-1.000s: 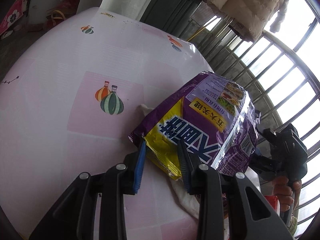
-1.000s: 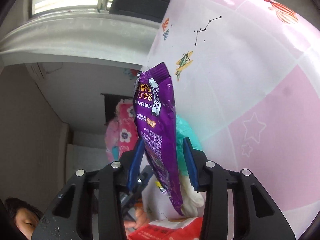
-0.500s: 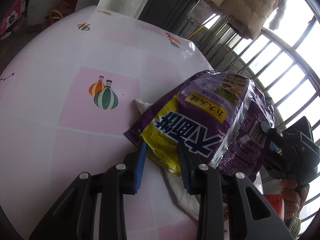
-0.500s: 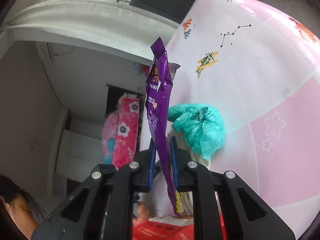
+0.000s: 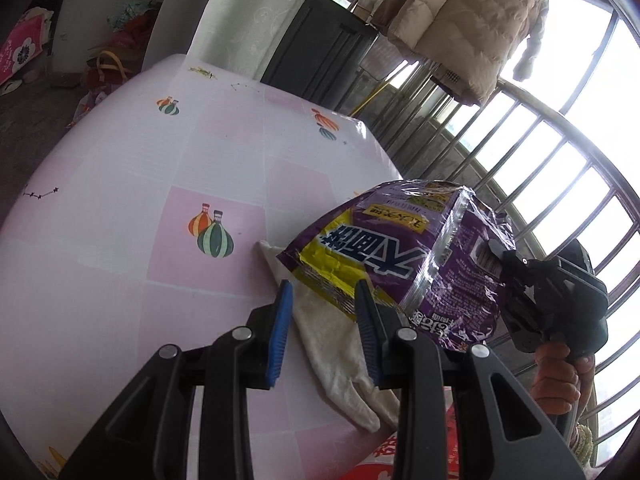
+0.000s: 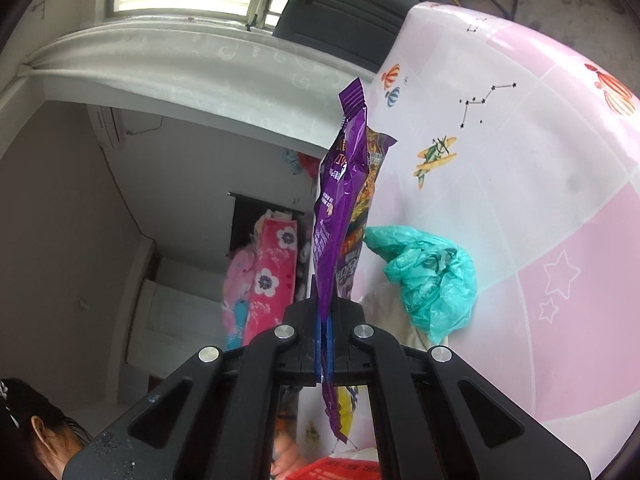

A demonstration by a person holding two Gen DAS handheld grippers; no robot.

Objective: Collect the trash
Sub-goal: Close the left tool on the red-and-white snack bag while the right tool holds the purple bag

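Right gripper [image 6: 325, 332]: blue pads pressed flat together, pinching the purple snack bag [image 6: 340, 208] by one edge; a second ago they stood wide apart either side of it.
Left gripper [image 5: 324, 320]: fingers well apart, holding nothing; the bag's yellow corner hangs just ahead, between the tips.
Purple snack bag [image 5: 404, 256]: crinkled foil, yellow panel with blue lettering, lifted off the table [image 5: 120, 208], rising edge-on straight up from the right pads. Earlier it sat nearer the left fingers.
White cloth [image 5: 340, 344]: lying under the left fingers.
Green plastic bag [image 6: 428, 276]: crumpled, right of the clamped bag, on the table.
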